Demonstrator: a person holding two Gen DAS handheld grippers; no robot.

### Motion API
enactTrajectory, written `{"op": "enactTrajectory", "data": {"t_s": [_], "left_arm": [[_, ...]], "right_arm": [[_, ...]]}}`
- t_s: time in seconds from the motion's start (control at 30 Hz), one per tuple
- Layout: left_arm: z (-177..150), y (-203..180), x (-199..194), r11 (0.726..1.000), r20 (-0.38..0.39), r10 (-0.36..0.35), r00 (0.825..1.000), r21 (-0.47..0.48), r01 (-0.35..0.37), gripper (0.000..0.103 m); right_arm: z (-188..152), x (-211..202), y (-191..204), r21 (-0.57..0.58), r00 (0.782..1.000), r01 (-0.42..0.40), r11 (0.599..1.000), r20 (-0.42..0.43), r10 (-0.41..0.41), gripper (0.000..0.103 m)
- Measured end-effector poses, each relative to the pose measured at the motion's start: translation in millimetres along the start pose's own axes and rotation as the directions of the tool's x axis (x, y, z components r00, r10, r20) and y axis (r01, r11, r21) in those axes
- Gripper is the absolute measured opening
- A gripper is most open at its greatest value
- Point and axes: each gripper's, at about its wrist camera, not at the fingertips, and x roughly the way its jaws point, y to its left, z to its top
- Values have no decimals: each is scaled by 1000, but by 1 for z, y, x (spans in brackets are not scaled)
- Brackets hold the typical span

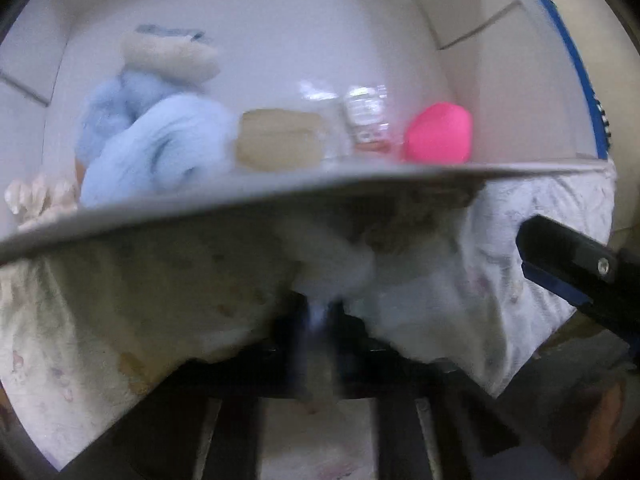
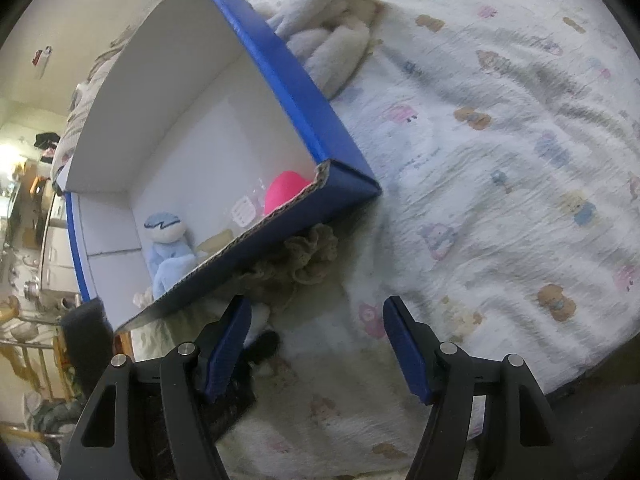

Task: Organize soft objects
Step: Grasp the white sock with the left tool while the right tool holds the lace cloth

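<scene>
A blue cardboard box with a white inside (image 2: 280, 56) stands on the bed. In it lie a light blue plush doll (image 1: 156, 140) (image 2: 168, 248), a pink soft ball (image 1: 438, 134) (image 2: 286, 192), a tan pad (image 1: 280, 140) and a clear packet (image 1: 366, 120). My left gripper (image 1: 320, 316) is shut on a white fluffy soft toy (image 1: 340, 264), held just in front of the box's near wall (image 1: 280, 196). My right gripper (image 2: 316, 344) is open and empty over the sheet. One of its fingers (image 1: 568, 264) shows in the left wrist view.
A printed bedsheet (image 2: 500, 160) covers the bed. A beige crocheted piece (image 2: 308, 256) lies against the box's near wall. A white plush toy (image 2: 336, 28) lies beyond the box's right side. Room furniture is off the bed at left.
</scene>
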Motion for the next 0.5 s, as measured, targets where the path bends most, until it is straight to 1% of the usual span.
{"op": "enactTrajectory", "data": {"t_s": [0.03,0.07,0.13,0.23,0.4,0.5], "left_arm": [[0,6,-2,999,-3,-26,1000,-29,26,7],[-1,9,-5,999,1,-26,1000,-36,26,7],[-4,14,-13,1000,23,2,1000,-25,-2,7],[-14,23,-24,999,31,10,999,-40,-9,7],[-34,40,-49,998,77,30,997,-60,-26,7],[-41,48,-58,996,97,44,994,-78,-36,7]], "right_arm": [[0,0,2,-11,1000,5,1000,-5,-5,73],[0,2,4,-19,1000,9,1000,-8,-9,73],[0,6,9,-41,1000,23,999,-17,-23,73],[0,14,21,-102,998,61,993,-19,-63,73],[-3,34,56,-254,985,170,952,21,-170,73],[-2,48,67,-309,973,227,924,40,-226,73]]}}
